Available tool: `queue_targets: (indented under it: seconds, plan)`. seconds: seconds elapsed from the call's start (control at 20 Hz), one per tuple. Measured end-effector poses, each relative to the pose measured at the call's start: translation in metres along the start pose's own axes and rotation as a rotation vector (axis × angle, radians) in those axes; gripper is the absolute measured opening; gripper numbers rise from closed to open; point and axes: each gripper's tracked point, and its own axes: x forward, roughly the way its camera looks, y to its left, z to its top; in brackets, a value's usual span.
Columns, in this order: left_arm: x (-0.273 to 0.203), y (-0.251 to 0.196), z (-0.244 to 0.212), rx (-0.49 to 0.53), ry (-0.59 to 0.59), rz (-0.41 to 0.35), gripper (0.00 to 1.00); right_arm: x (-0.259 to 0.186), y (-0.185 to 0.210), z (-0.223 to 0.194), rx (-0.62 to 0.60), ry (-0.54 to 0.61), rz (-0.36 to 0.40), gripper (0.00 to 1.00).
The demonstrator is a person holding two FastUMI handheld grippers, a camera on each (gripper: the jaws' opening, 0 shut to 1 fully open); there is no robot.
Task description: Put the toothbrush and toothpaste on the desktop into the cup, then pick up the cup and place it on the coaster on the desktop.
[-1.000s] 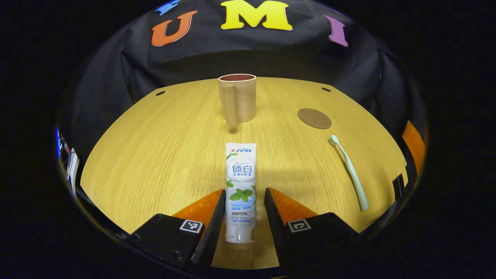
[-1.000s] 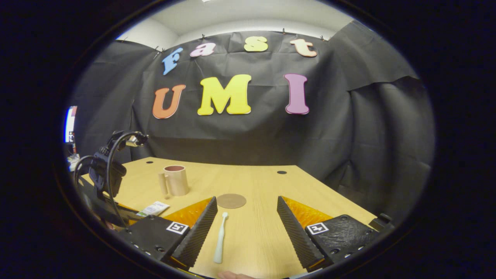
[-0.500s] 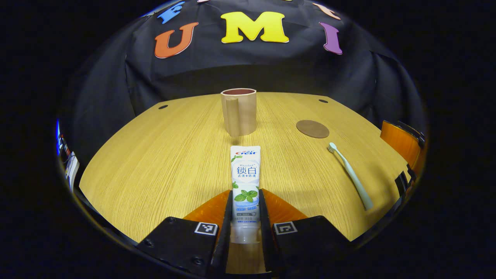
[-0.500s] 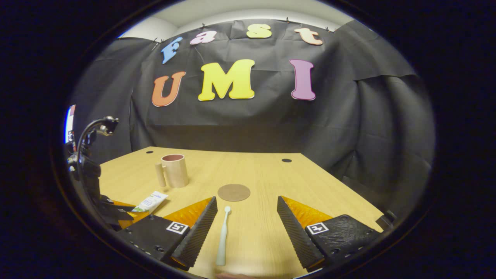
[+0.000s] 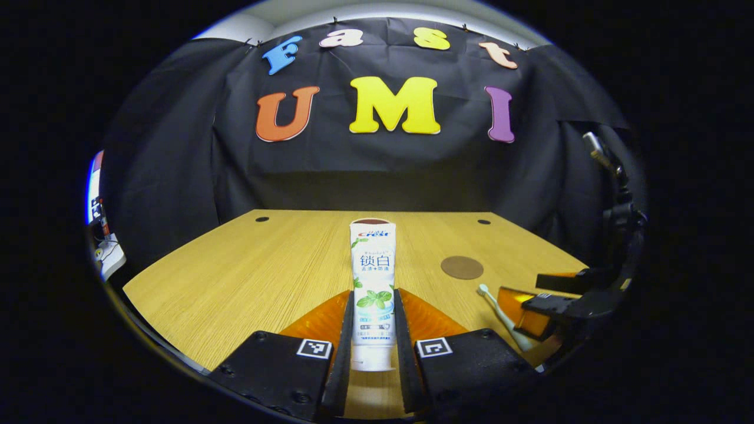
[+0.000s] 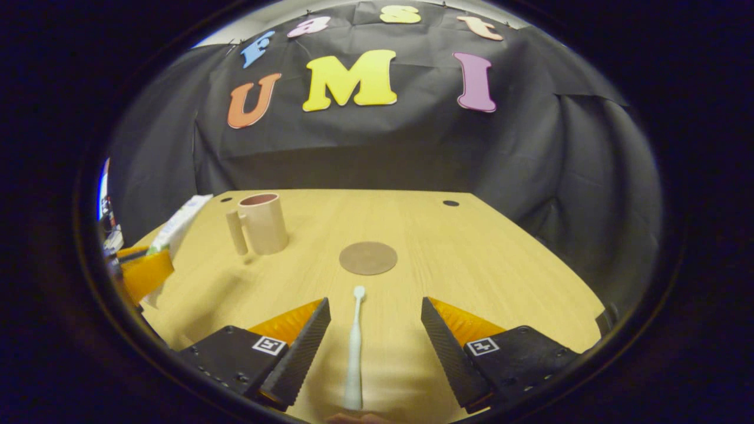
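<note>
Left gripper [image 5: 373,330]: closed on the toothpaste [image 5: 373,277], both fingers pressing the tube near its cap end, the crimped end pointing away at 12 o'clock. In the right gripper view the tube hangs raised and tilted above the bench [image 6: 471,259] at 9 o'clock.

Right gripper [image 6: 375,330]: jaws wide apart, holding nothing, straddling the toothbrush [image 6: 355,341], which lies flat on the bench, head toward 12 o'clock.

Cup [image 6: 259,222]: upright at 10 o'clock of the right gripper, handle on its left. Coaster [image 6: 368,258]: bare, just beyond the brush head.

Judgement: carry the tube over the cup mouth, keep firm pressure, tip it near vertical and lower it before release. The light cup may topple if its rim is struck. The right gripper should close on the brush handle centrally.
</note>
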Motion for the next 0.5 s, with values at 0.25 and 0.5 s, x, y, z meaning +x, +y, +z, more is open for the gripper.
queue_targets:
  seconds: [0.25,0.5]
  plan:
    - [-0.012,-0.002,0.038,-0.056,-0.119,-0.018,0.38,0.015,0.006,-0.010,0.009,0.060,-0.006,0.94]
    - [-0.014,0.001,0.052,-0.097,-0.168,-0.014,0.37,0.025,0.018,-0.026,0.072,0.160,0.020,0.88]
